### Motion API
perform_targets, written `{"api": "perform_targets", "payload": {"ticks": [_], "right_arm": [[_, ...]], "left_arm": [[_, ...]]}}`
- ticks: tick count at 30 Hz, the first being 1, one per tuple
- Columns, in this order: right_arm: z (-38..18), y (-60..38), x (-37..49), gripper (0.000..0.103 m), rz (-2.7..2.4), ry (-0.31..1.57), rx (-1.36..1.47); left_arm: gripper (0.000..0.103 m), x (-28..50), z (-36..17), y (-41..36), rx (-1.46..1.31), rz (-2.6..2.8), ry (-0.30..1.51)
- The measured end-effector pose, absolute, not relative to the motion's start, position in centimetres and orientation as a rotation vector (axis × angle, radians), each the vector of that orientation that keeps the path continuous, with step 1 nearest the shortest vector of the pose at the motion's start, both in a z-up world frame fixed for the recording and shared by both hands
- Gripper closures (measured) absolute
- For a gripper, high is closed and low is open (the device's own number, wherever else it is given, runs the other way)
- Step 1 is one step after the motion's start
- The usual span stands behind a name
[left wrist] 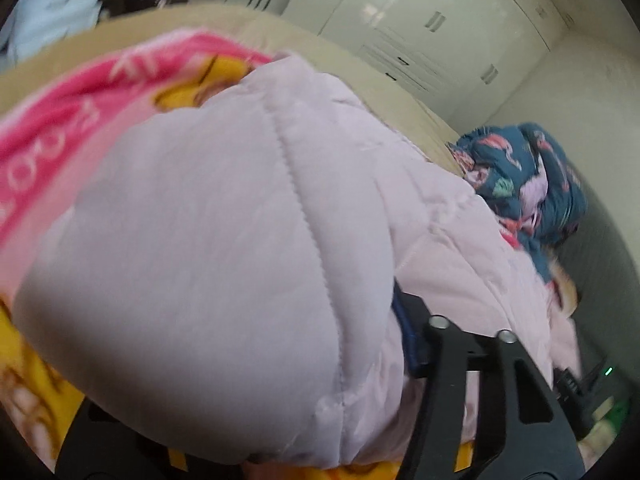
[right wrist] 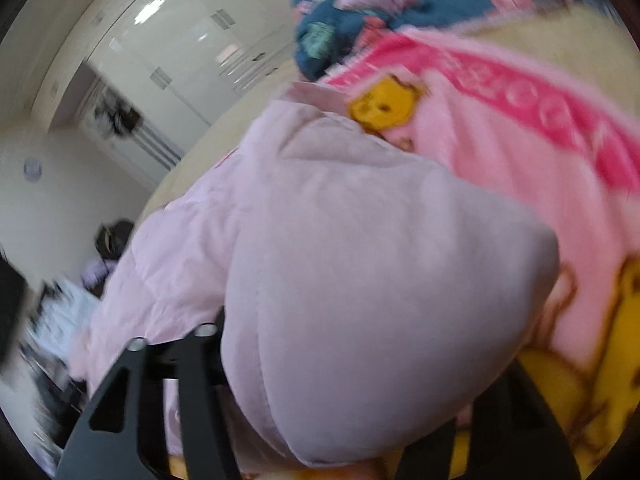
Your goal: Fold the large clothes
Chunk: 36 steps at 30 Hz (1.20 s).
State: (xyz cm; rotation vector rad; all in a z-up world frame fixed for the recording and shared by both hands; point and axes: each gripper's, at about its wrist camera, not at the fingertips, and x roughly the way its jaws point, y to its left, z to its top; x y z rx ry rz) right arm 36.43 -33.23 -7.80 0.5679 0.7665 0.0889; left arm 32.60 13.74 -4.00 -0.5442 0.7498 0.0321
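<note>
A puffy pale pink quilted jacket (left wrist: pixel 224 208) (right wrist: pixel 360 260) lies on a pink and yellow cartoon blanket (left wrist: pixel 80 92) (right wrist: pixel 520 140). In the left wrist view a thick fold of the jacket bulges up between the jaws of my left gripper (left wrist: pixel 248 360), which is shut on it. Only its black right finger (left wrist: pixel 480 380) shows clearly; the other is mostly hidden under the cloth. My right gripper (right wrist: pixel 352 360) is shut on another bulging fold of the same jacket, with its left finger (right wrist: pixel 192 380) in plain sight.
A crumpled dark blue patterned garment (left wrist: pixel 528 176) (right wrist: pixel 340 20) lies beyond the jacket on the beige bed (left wrist: pixel 360 60). White wardrobe doors (left wrist: pixel 420 20) (right wrist: pixel 180 40) line the wall behind. Light blue cloth (left wrist: pixel 52 12) sits at the far left corner.
</note>
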Motion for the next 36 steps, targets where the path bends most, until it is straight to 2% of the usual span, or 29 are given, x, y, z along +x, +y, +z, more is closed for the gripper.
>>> {"api": "perform_targets", "payload": {"ticks": [4,10,18,36], "right_arm": [[-6.0,-31.7,36.2,0.067,0.083,0.750,0.417],[-2.4,-28.9,34.8,0.073,0.113,0.668,0.224],[1.8,-27.1,29.8,0.075,0.200,0.579,0.111],[2.7,-27.4,22.3,0.075,0.238,0.584,0.119]], "left_arm": [[0.067,32.3,-2.5,13.3,-0.473,0.020,0.745],[0.071,30.2,0.8,11.8,-0.361,0.004,0.699],[0.071,26.7,2.7,11.4,-0.343,-0.012,0.686],[0.071,19.3,2.1,11.5,-0.347,-0.015,0.709]]}}
